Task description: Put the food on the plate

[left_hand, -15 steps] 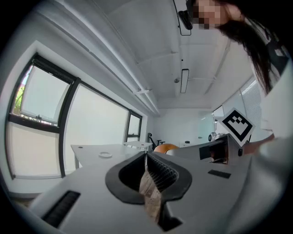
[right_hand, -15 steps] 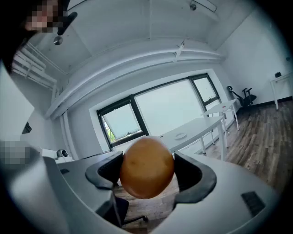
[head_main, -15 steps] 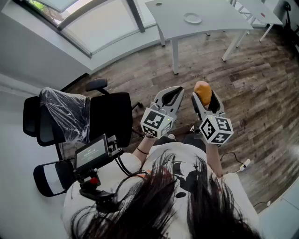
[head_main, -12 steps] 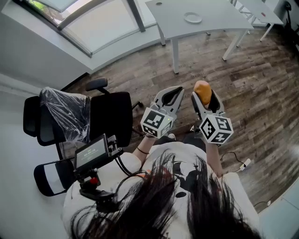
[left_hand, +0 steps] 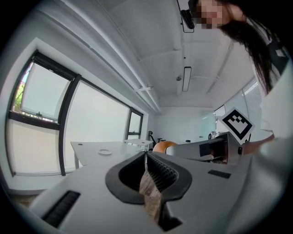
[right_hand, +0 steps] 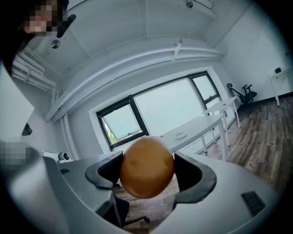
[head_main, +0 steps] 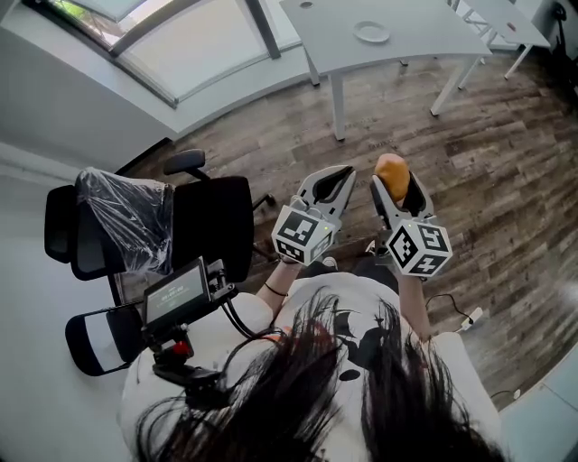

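A round orange-brown bun (right_hand: 146,167) sits clamped between the pads of my right gripper (right_hand: 147,170), held up in front of my chest; from the head view the bun (head_main: 392,175) shows at the tip of the right gripper (head_main: 395,185). My left gripper (head_main: 330,183) is beside it, jaws closed together with nothing in them; in its own view the left gripper (left_hand: 146,155) shows its pads touching. A small white plate (head_main: 372,34) lies on the grey table (head_main: 415,41) far ahead, also seen as the plate (right_hand: 180,135) in the right gripper view.
A black office chair (head_main: 194,226) with a plastic-wrapped back (head_main: 126,217) stands to my left. A second white table (head_main: 506,23) is at the far right. Large windows (head_main: 190,45) line the wall beyond the wooden floor (head_main: 488,180).
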The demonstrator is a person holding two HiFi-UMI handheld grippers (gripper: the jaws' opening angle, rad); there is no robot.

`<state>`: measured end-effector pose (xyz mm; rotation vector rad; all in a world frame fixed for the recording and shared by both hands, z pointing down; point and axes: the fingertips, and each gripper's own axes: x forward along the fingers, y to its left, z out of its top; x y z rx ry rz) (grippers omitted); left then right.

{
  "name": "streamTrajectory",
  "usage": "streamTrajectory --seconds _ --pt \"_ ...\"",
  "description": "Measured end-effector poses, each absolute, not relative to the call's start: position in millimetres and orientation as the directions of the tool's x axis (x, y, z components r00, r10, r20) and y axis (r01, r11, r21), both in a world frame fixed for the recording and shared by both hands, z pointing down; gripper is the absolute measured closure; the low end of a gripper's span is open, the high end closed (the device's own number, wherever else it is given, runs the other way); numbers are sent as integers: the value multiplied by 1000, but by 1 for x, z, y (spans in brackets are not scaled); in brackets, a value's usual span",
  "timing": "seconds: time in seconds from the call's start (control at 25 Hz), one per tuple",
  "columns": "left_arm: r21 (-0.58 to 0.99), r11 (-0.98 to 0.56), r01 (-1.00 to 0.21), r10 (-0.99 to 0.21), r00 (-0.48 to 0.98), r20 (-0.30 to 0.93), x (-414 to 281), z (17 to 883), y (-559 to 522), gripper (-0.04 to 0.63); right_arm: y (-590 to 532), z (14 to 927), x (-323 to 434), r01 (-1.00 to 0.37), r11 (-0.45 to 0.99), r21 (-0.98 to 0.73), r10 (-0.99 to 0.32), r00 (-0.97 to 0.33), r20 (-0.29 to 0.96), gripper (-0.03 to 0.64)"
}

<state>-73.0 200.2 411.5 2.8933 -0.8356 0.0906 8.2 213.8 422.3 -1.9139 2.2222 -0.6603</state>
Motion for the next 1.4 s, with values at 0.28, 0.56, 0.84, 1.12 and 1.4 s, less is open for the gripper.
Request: streamTrajectory --seconds 0.28,0.56,0.84,1.12,1.4 --pt "107 -837 -537 -530 844 88 -59 411 192 589 206 420 20 -908 111 -405 -964 -197 178 262" --pt "106 -829 -549 -539 835 113 2 417 159 589 172 425 78 -897 135 -422 -958 -227 176 262" --pt "94 -816 -570 -556 819 141 83 418 128 589 135 428 155 -879 168 -447 -945 -272 180 262" --pt "96 -787 -609 -594 791 146 72 425 118 589 122 435 151 -871 192 -452 -937 -300 179 262" --pt "104 -765 -636 -618 769 164 62 432 114 589 116 445 146 -856 204 -474 -929 -322 183 262"
